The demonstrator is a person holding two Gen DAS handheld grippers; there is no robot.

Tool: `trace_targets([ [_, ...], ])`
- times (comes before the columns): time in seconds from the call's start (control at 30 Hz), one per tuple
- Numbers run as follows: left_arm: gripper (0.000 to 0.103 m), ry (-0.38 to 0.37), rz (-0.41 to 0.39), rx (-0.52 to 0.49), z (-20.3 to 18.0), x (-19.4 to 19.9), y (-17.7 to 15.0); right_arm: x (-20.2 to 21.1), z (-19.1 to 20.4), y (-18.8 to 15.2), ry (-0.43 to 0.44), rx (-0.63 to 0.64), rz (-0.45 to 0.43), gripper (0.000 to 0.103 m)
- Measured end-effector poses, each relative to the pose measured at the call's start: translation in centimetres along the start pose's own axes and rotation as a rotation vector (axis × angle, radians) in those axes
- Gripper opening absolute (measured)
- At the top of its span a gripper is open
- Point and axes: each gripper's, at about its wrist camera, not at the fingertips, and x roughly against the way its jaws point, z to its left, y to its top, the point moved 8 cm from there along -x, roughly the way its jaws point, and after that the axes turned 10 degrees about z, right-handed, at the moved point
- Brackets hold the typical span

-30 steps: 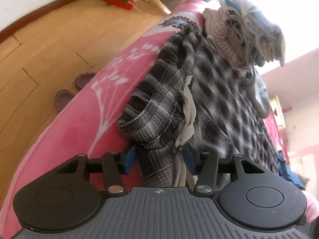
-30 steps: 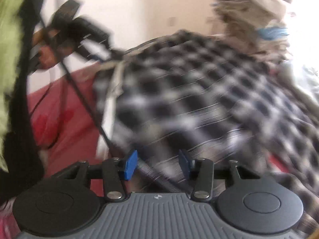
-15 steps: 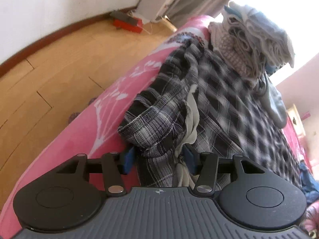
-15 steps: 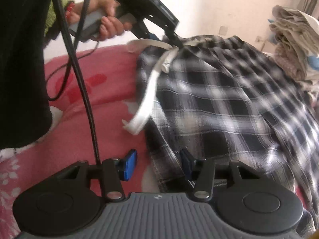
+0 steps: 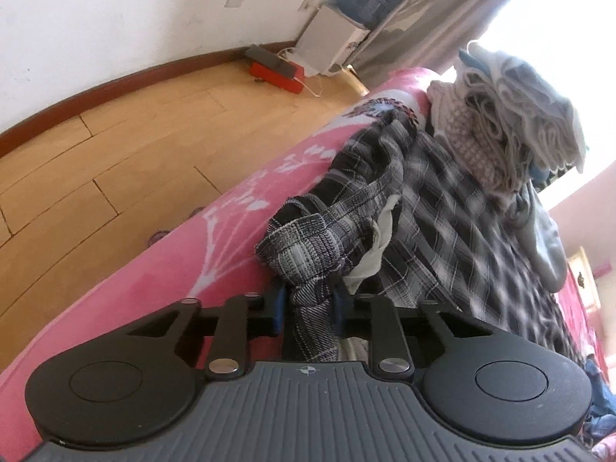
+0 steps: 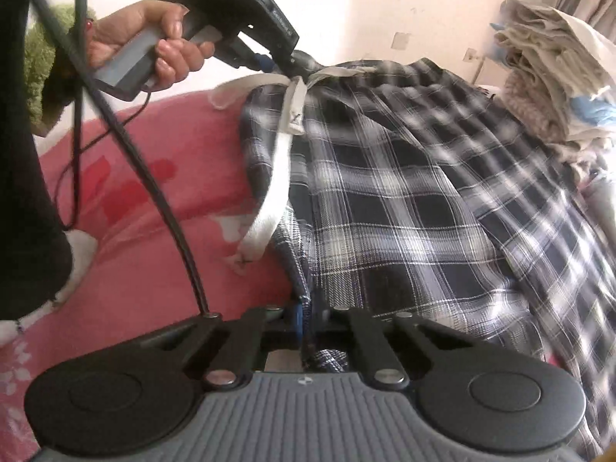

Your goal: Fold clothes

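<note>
Both claws had pinched inward since the earlier frame: the left gripper [image 5: 308, 304] was closing on a bunched waistband of the woven plaid trousers [image 5: 442, 208], the right gripper [image 6: 306, 317] clamped its thin edge. Trousers spread toward one o'clock over the pink bedspread [image 5: 161, 281]; folded knit stack [image 5: 512, 131] beyond, wooden floor [image 5: 115, 146] at ten o'clock.

Both wrist views, close, share plaid garment [image 5: 442, 208] (opposite ends).
</note>
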Motion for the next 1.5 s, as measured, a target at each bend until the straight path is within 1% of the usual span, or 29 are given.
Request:
trace_targets([
  [0.13, 0.015, 0.005, -0.020, -0.008, 0.3, 1.1, 1.0, 0.2, 1.0, 0.9, 0.035, 0.008, -0.012, 0.005],
  [0.23, 0.015, 0.012, -0.027, -0.016, 0.7, 1.6, 1.7, 0.2, 1.8, 1.9, 0.054, 0.025, -0.023, 0.005],
  [0.33, 0.014, 0.021, -0.027, -0.010, 1.2, 1.9, 2.2, 0.4, 1.8, 2.7, 0.077, 0.013, -0.036, 0.005],
  [0.43, 0.015, 0.033, -0.033, -0.027, 1.5, 2.0, 2.7, -0.5, 1.8, 2.8, 0.080, -0.007, -0.028, 0.005],
  [0.53, 0.017, 0.051, -0.031, -0.059, 1.7, 1.7, 2.7, -2.1, 1.5, 2.0, 0.087, -0.056, 0.005, 0.009],
  [0.57, 0.018, 0.058, -0.023, -0.071, 1.8, 1.2, 2.4, -2.5, 1.2, 1.9, 0.088, -0.071, 0.015, 0.013],
  [0.6, 0.022, 0.057, -0.012, -0.073, 2.0, 0.9, 2.2, -2.4, 1.0, 1.8, 0.099, -0.089, 0.017, 0.021],
  [0.63, 0.028, 0.057, -0.001, -0.076, 2.2, 0.5, 2.0, -2.3, 0.8, 1.7, 0.109, -0.106, 0.019, 0.026],
  [0.67, 0.032, 0.056, 0.010, -0.078, 2.5, 0.2, 1.8, -2.0, 0.5, 1.6, 0.121, -0.127, 0.012, 0.039],
  [0.7, 0.038, 0.055, 0.019, -0.077, 2.7, 0.0, 1.7, -1.5, 0.3, 1.4, 0.136, -0.149, -0.002, 0.049],
  [0.73, 0.043, 0.050, 0.020, -0.062, 2.9, 0.2, 1.7, -0.8, -0.1, 1.2, 0.154, -0.178, -0.017, 0.051],
  [0.77, 0.046, 0.044, 0.020, -0.049, 3.2, 0.5, 1.8, -0.2, -0.5, 0.8, 0.174, -0.206, -0.026, 0.053],
  [0.83, 0.053, 0.034, 0.016, -0.030, 3.7, 1.5, 2.0, 1.0, -1.4, -0.4, 0.226, -0.285, -0.030, 0.054],
  [0.9, 0.054, 0.032, 0.003, -0.024, 4.1, 2.7, 2.0, 2.1, -2.9, -1.9, 0.268, -0.372, -0.026, 0.054],
  [0.93, 0.054, 0.042, -0.010, -0.026, 4.3, 3.4, 2.1, 3.2, -3.5, -3.3, 0.285, -0.437, -0.021, 0.054],
  [1.03, 0.055, 0.089, -0.069, -0.054, 4.4, 6.1, 2.4, 6.4, -6.4, -8.4, 0.263, -0.673, -0.027, 0.054],
  [1.07, 0.055, 0.102, -0.089, -0.094, 3.7, 6.9, 2.5, 7.6, -7.2, -10.7, 0.227, -0.769, -0.038, 0.054],
  [1.1, 0.055, 0.113, -0.106, -0.143, 2.8, 7.6, 2.6, 8.7, -8.3, -13.5, 0.191, -0.898, -0.054, 0.054],
  [1.17, 0.055, 0.116, -0.118, -0.306, -0.7, 8.6, 2.3, 10.9, -10.0, -19.8, 0.106, -1.171, -0.079, 0.054],
  [1.23, 0.055, 0.065, -0.079, -0.492, -5.4, 8.5, 1.1, 12.7, -10.8, -26.2, 0.016, -1.430, -0.101, 0.054],
  [1.3, 0.055, -0.013, -0.017, -0.682, -10.3, 7.8, -1.3, 13.9, -10.9, -31.9, -0.051, -1.663, -0.139, 0.054],
  [1.37, 0.055, -0.105, 0.090, -0.876, -14.8, 6.6, -5.5, 14.4, -10.8, -36.5, -0.106, -1.850, -0.200, 0.054],
  [1.4, 0.055, -0.144, 0.139, -0.956, -16.4, 6.0, -7.6, 14.8, -10.8, -38.8, -0.129, -1.951, -0.247, 0.052],
  [1.47, 0.054, -0.206, 0.229, -1.111, -18.9, 5.0, -12.2, 15.1, -11.1, -42.1, -0.131, -2.097, -0.361, 0.051],
  [1.5, 0.054, -0.232, 0.270, -1.160, -19.5, 4.8, -14.2, 15.0, -11.3, -43.4, -0.124, -2.150, -0.405, 0.049],
])
